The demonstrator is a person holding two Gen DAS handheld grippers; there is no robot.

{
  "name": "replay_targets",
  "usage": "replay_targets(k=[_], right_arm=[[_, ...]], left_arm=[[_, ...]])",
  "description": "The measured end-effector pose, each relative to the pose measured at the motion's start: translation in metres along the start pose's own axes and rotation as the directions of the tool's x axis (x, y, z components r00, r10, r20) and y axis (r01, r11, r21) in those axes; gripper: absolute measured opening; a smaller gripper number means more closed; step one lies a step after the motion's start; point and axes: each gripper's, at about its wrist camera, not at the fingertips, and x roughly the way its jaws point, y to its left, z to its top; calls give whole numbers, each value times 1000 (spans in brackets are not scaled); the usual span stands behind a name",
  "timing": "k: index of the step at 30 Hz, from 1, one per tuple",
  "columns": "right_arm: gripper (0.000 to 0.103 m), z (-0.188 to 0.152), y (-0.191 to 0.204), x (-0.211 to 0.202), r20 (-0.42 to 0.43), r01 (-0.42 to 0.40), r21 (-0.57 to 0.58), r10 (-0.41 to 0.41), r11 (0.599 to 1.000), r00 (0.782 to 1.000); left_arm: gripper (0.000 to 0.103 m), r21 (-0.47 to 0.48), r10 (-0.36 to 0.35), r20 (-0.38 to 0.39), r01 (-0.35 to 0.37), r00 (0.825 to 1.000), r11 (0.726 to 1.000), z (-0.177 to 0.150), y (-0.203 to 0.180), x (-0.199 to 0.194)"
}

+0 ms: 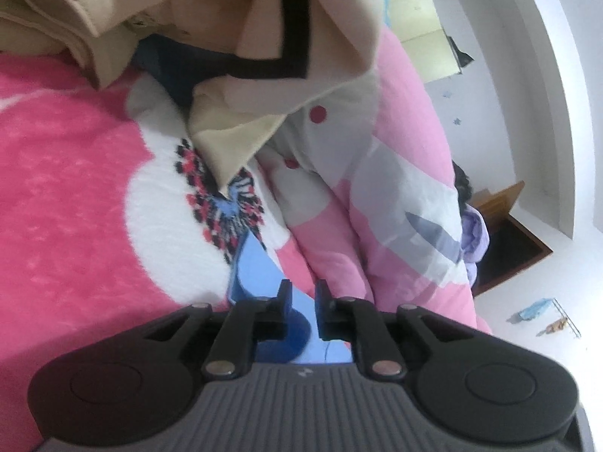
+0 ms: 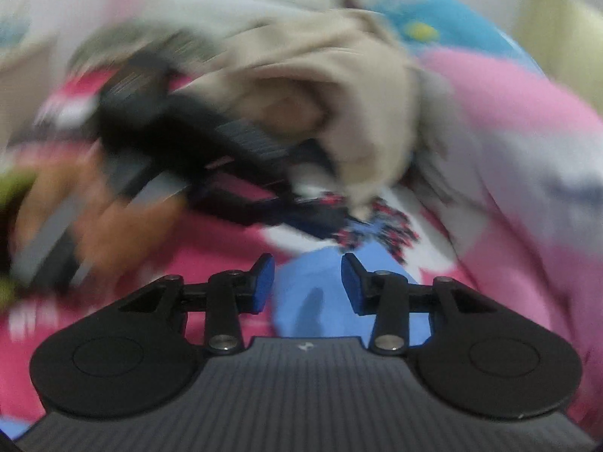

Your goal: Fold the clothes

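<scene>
Beige cotton garment with dark neck trim [image 1: 241, 37]: bunched, unfolded, on pink floral fleece blanket [image 1: 68, 188]. Left gripper [image 1: 302, 303]: jaws narrowly parted, empty. Right gripper [image 2: 307, 282]: jaws wider, empty; presumably positioned for grasping.

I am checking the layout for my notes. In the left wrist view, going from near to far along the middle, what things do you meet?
Left tongs, open and holding nothing → blue patch of the blanket → red, black and blue burst pattern → cream garment corner → its dark trim band.
</scene>
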Motion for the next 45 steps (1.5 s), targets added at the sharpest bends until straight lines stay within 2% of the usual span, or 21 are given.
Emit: replay_targets(k=[2, 5, 8, 10, 13, 15, 17, 20, 25, 26, 28, 31, 34, 37, 39, 41, 42, 45], right_arm=[[37, 3, 27, -3, -19, 17, -152, -20, 988, 1000], [34, 0, 38, 14, -73, 50, -229, -68, 972, 995], [14, 1, 32, 29, -104, 73, -227, -98, 971, 990], [3, 4, 27, 31, -92, 93, -206, -114, 974, 989], [2, 7, 14, 16, -29, 91, -99, -94, 991, 995], [2, 9, 0, 3, 16, 33, 21, -33, 999, 999], [3, 9, -14, -9, 85, -55, 143, 43, 988, 995], [3, 6, -21, -9, 108, -112, 193, 93, 975, 990], [7, -4, 10, 9, 25, -184, 127, 182, 975, 983], [10, -5, 16, 13, 11, -189, 104, 189, 976, 982], [32, -3, 26, 14, 24, -197, 63, 196, 978, 980], [43, 2, 34, 1, 70, -200, 7, 199, 980, 977], [43, 3, 17, -21, 108, -197, 72, 189, 978, 976], [41, -7, -29, -38, 102, -93, 250, 69, 964, 992], [38, -15, -67, -41, 64, -1, 396, -26, 918, 998], [29, -20, -104, -38, 24, 60, 526, -85, 848, 996], [24, -20, -117, -32, 8, 66, 562, -86, 825, 996], [23, -14, -141, -4, -30, 40, 610, -27, 791, 999]], left_arm=[[17, -10, 4, 13, -4, 1000, 1000, 3, 1, -3], [20, -13, 5, 39, -4, 999, 1000, 7, 2, -8], [23, -19, 7, 59, -6, 998, 1000, 10, 3, -13], [24, -30, 8, 68, -6, 998, 1000, 13, 5, -14], [25, -55, 9, 73, -5, 997, 998, 15, 9, -15], [25, -65, 13, 76, -8, 997, 998, 16, 11, -15], [26, -70, 16, 76, -11, 997, 997, 17, 12, -15], [26, -76, 22, 74, -16, 997, 997, 17, 13, -14], [27, -81, 30, 71, -24, 997, 996, 18, 15, -13], [27, -78, 32, 70, -27, 997, 997, 17, 15, -13], [28, -73, 35, 67, -30, 997, 997, 17, 15, -12], [29, -68, 35, 69, -31, 997, 997, 17, 14, -12], [31, -54, 19, 61, -16, 998, 998, 16, 11, -13], [31, -10, -26, 13, 26, 1000, 1000, 12, 3, -8], [32, 60, -56, -42, 58, 998, 997, 7, -8, -3], [32, 155, -70, -119, 89, 990, 984, -3, -23, 4], [32, 209, -58, -158, 91, 986, 974, -9, -31, 9], [32, 339, 15, -245, 71, 970, 938, -30, -44, 22]])
